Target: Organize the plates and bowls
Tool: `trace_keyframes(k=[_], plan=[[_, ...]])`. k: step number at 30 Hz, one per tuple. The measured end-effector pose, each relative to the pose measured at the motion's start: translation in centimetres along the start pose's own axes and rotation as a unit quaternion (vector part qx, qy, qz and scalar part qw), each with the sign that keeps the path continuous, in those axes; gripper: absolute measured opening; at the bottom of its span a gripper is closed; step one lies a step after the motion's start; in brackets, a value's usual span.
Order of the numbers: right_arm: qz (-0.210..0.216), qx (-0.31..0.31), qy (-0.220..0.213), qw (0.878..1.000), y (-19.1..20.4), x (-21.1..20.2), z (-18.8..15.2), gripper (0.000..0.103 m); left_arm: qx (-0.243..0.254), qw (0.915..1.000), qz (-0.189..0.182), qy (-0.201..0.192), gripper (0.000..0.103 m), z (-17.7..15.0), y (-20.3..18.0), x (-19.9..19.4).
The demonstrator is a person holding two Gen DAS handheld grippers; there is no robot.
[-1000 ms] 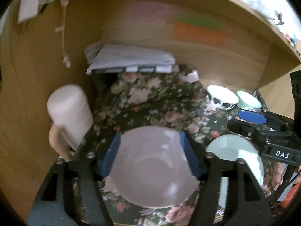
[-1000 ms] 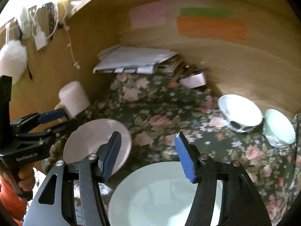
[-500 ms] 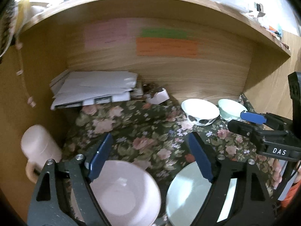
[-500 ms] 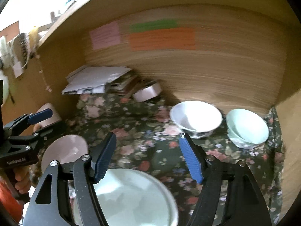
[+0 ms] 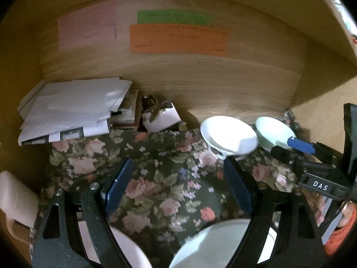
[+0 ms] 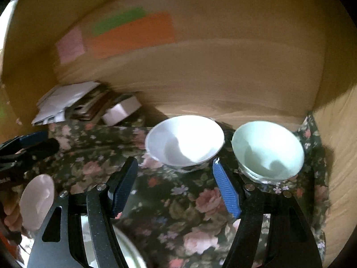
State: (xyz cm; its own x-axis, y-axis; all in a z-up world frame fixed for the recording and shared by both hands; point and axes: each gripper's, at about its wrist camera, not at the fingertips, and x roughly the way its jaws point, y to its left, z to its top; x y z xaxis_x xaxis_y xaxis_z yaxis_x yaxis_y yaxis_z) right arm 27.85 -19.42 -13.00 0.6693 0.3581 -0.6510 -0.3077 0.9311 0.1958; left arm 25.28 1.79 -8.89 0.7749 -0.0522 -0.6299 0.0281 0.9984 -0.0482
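Note:
A white bowl [image 6: 185,140] and a pale green bowl [image 6: 267,149] stand side by side at the back right of the floral cloth [image 6: 178,201]; both show in the left wrist view [image 5: 227,134] [image 5: 273,134]. A pink plate [image 5: 125,250] [image 6: 36,203] and a pale green plate [image 5: 221,243] [image 6: 127,250] lie at the near edge. My left gripper [image 5: 178,185] is open and empty above the cloth. My right gripper [image 6: 175,184] is open and empty, just before the white bowl.
A stack of white papers [image 5: 73,109] and a small white box [image 5: 160,118] lie at the back left. A pink mug [image 5: 15,201] stands at the left. Wooden walls close the back and both sides, with coloured notes [image 5: 178,38] on the back wall.
Both grippers have moved forward and up from the plates toward the back of the shelf. The bowls are now much closer to the right gripper. Both stay open.

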Motion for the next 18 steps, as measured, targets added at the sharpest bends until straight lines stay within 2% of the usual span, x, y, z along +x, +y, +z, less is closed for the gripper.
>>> trace_keyframes(k=[6, 8, 12, 18], plan=[[-0.007, 0.045, 0.026, 0.999, -2.7, 3.7, 0.4, 0.065, 0.008, 0.9999, -0.002, 0.008, 0.083, 1.2, 0.5, 3.0], [-0.003, 0.057, 0.036, 0.998, -3.2, 4.7, 0.4, 0.057, 0.015, 0.9998, -0.003, 0.011, 0.083, 1.5, 0.6, 4.1], [-0.001, 0.071, 0.056, 0.996, -3.8, 6.4, 0.5, 0.052, 0.037, 0.9993, 0.011, -0.002, 0.083, 1.9, 0.3, 5.9], [-0.003, 0.076, 0.087, 0.993, -4.2, 8.8, 0.2, 0.048, 0.028, 0.9992, -0.002, 0.029, 0.083, 2.7, 0.8, 9.0]])
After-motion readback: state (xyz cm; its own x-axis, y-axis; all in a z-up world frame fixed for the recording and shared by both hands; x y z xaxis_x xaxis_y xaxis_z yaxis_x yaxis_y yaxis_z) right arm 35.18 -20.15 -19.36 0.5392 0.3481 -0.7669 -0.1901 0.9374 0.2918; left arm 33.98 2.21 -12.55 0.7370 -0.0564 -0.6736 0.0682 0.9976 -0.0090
